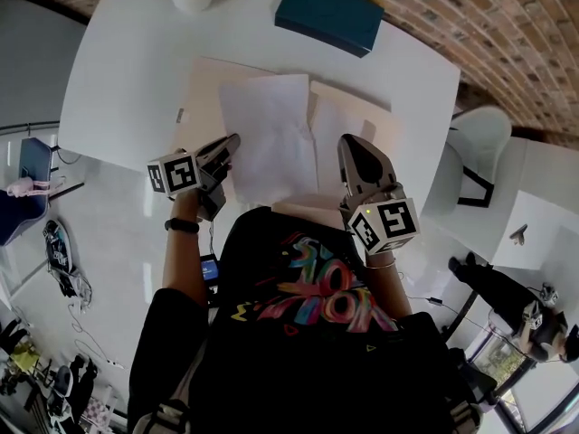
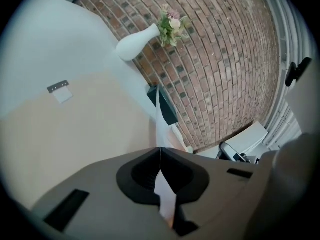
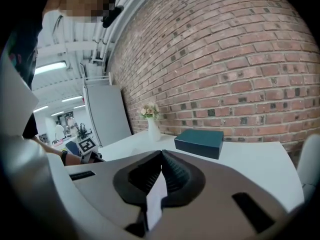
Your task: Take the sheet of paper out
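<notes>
The left gripper (image 1: 231, 143) had its jaws clenched on the left side of the sheet of paper (image 1: 267, 134). The sheet lay over the open tan folder (image 1: 204, 89) on the white bench (image 1: 136, 70). The right gripper (image 1: 348, 143) had its jaws clenched on a thin white edge (image 3: 156, 199). I could not tell if that was sheet or folder.

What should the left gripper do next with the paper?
Probably pull the left gripper back toward the person, to draw the white sheet of paper clear of the beige folder. Its jaws are shut on the sheet's near corner, but most of the sheet overlaps the folder. The right gripper, shut on a white edge, might hold that steady.
</notes>
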A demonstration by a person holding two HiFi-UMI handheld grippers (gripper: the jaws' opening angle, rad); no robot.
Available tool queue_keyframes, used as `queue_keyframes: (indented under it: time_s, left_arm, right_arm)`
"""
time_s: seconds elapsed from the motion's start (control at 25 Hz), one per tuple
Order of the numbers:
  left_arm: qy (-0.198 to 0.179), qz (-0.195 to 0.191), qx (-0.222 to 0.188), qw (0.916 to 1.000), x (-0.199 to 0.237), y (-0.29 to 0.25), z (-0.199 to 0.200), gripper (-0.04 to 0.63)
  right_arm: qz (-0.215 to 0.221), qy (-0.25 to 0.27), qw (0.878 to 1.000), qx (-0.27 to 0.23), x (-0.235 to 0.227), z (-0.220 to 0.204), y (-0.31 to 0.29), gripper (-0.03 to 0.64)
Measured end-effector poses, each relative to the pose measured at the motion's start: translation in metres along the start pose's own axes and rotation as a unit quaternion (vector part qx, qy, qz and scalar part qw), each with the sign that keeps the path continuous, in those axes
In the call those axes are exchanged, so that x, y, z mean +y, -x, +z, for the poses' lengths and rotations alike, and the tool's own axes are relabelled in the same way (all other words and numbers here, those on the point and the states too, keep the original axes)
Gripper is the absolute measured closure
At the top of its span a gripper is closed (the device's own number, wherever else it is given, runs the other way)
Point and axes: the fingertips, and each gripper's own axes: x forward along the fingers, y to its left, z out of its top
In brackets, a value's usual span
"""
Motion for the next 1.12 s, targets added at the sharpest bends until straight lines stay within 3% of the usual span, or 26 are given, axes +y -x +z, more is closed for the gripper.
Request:
queue_keyframes:
  time_s: [0.24,0.64,0.84,1.12]
  left_arm:
    - [-0.022,0.002,-0.042,0.9989,-0.015,0.026,0.008,0.572]
    - [-0.123,-0.013,-0.085,0.9887,-0.076,0.052,0.012,0.572]
    - [-0.179,-0.027,-0.125,0.9754,-0.120,0.063,0.021,0.572]
    - [-0.246,-0.045,-0.194,0.9488,-0.176,0.069,0.025,0.572]
  right_arm:
    - [0.009,0.017,1.000,-0.011,0.010,0.010,0.007,0.598]
    - [0.004,0.039,0.998,-0.050,0.026,0.028,0.037,0.598]
    - [-0.007,0.047,0.996,-0.076,0.029,0.040,0.058,0.598]
    - [-0.028,0.058,0.992,-0.107,0.031,0.057,0.083,0.598]
